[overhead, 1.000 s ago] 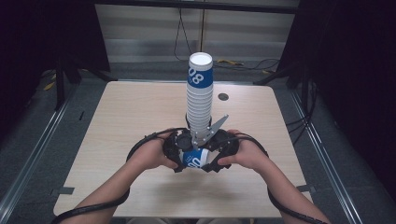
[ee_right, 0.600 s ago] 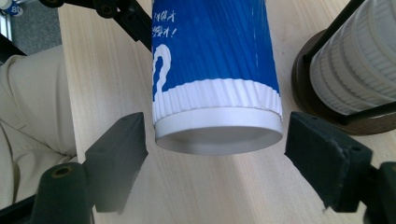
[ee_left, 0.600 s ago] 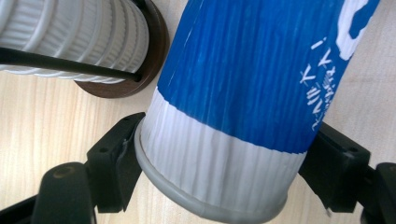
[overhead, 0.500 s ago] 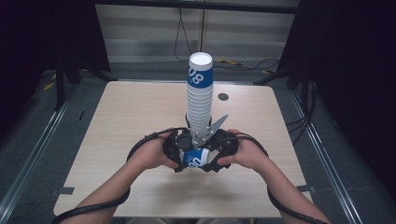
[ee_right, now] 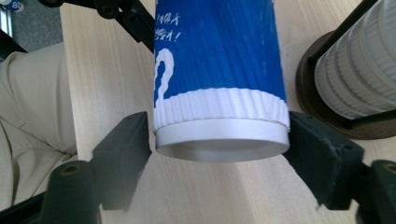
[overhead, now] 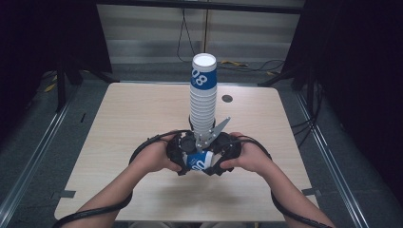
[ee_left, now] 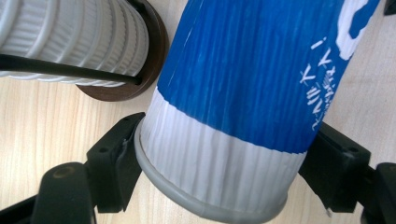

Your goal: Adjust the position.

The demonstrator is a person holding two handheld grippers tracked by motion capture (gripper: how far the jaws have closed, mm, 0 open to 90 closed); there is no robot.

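Both grippers' fingers clamped one blue cup (overhead: 197,160) end to end, right gripper (ee_right: 219,154) having just closed; uneven squeeze risked crushing it.

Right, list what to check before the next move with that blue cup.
1. Left tongs grip the blue cup at its rim end, pads on both sides: ok.
2. Right tongs grip the base end; their jaws have just been closing on the cup and now meet both sides: ok.
3. Cup lies level between the two tongs: ok.
4. Cup apart from the cup stack: ok, a gap shows in both gripper views.
5. Stack upright on its brown base: ok.
6. Cup lifted off the table: cannot tell.
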